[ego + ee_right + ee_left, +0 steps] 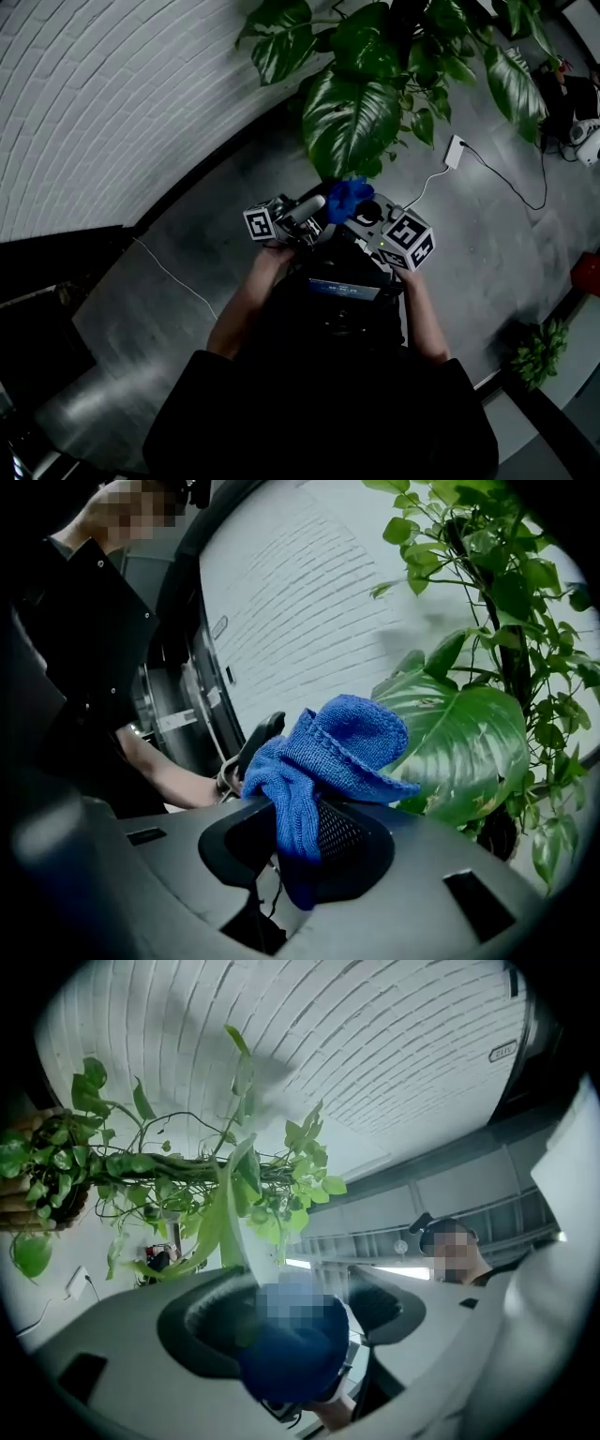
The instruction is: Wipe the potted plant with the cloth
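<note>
White brick wall [112, 94]: fills the upper left of the head view, above the grey floor [187, 253].
Left gripper [317, 203]: held out just beneath the foliage. Its fingers stand well apart, and a long leaf [225, 1218] hangs edge-on towards the gap between them. I cannot tell whether they touch.
Blue cloth [349, 196]: bunched up just under the plant's large glossy leaf [345, 117], near the tips of both grippers.
Right gripper [298, 836]: fingers pinch the cloth's lower fold, and the rest is heaped above them.
Potted plant [403, 56]: top centre, leaves spreading rightwards.
White power adapter [456, 150]: on the floor right of the plant, cables attached.
</note>
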